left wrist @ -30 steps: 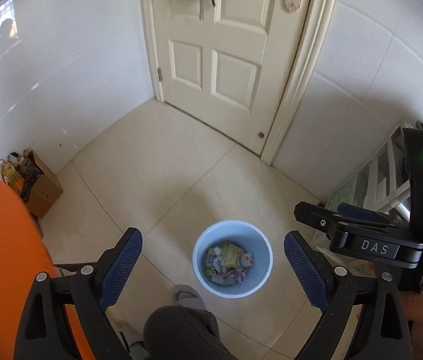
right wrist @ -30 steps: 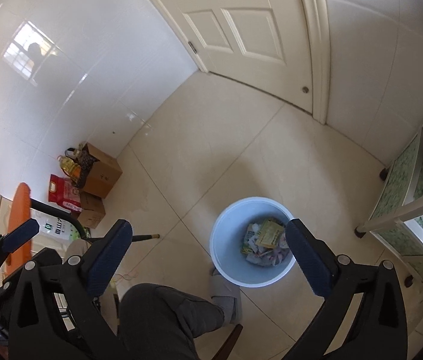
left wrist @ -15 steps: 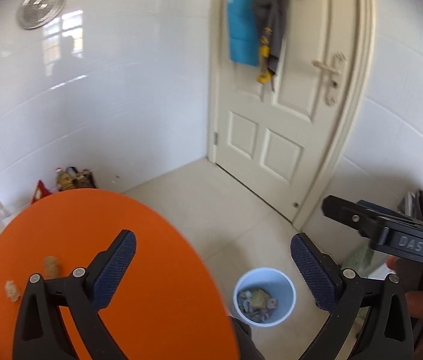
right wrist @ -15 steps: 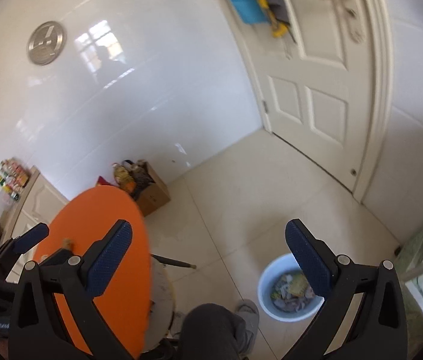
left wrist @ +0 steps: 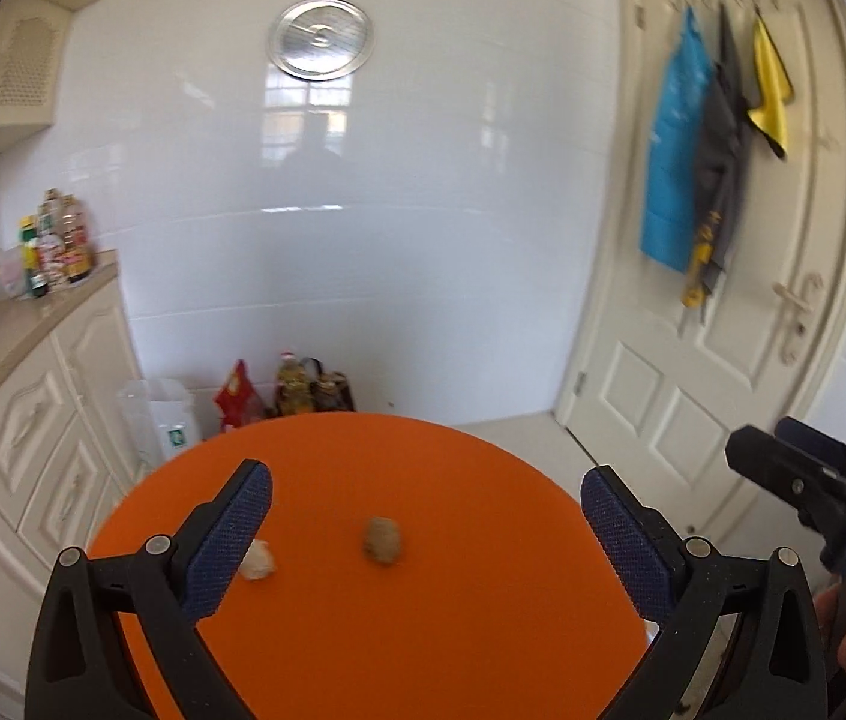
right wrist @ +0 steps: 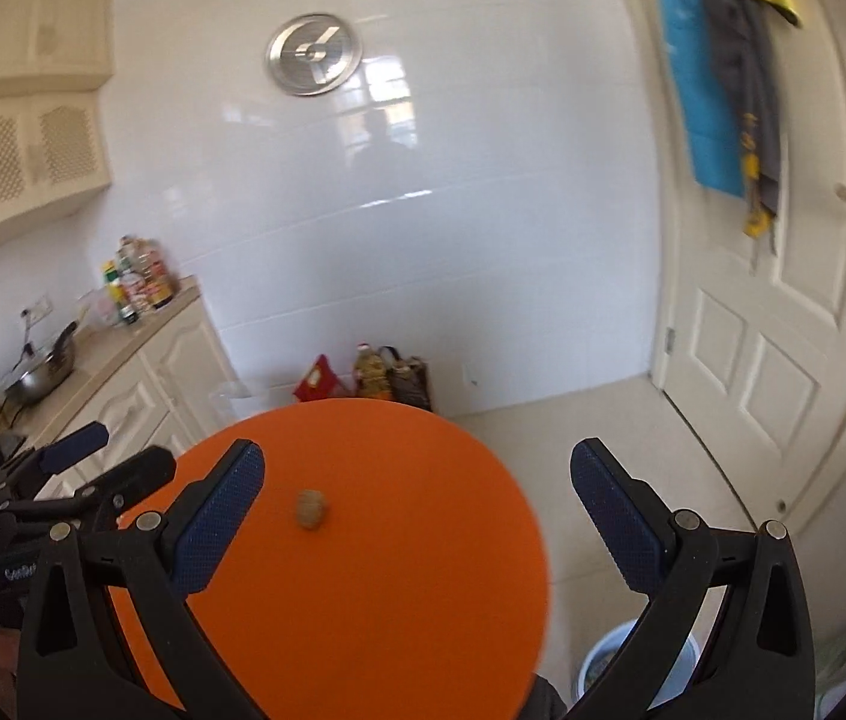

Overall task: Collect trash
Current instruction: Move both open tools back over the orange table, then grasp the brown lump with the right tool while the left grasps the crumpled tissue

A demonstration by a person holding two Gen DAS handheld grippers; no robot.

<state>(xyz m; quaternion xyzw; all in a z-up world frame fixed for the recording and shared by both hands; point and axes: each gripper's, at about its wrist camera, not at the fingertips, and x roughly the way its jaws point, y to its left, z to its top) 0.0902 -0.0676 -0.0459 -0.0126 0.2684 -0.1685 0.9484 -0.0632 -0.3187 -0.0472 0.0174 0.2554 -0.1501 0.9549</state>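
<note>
Left gripper (left wrist: 426,531): mine, jaws spread wide, holding nothing, hovering above the orange tabletop (left wrist: 423,630).
Right gripper (right wrist: 417,507): mine, jaws equally wide apart, empty, above the right part of the same tabletop.
Brown crumpled scrap (left wrist: 383,540): lies on the tabletop between my left gripper's fingers, nearer the left one but touching neither. In the right wrist view (right wrist: 311,510) it sits just inside my right gripper's left finger, apart from it.
Pale crumpled scrap (left wrist: 258,561): on the tabletop, partly hidden behind the left finger (left wrist: 225,540) of my left gripper; I cannot tell whether they touch.
Trash bin (right wrist: 600,657): light blue, on the floor below and to the right of my right gripper, mostly hidden behind its right finger; some litter is visible inside.
Door (left wrist: 753,330): white, ahead and right of both grippers, closed, with blue, grey and yellow cloths (left wrist: 672,150) hanging on it.
Wall clock (right wrist: 310,54): round, silver, on the white tiled wall straight ahead.
Kitchen counter (left wrist: 9,324): to the left, carrying bottles (left wrist: 54,243).
</note>
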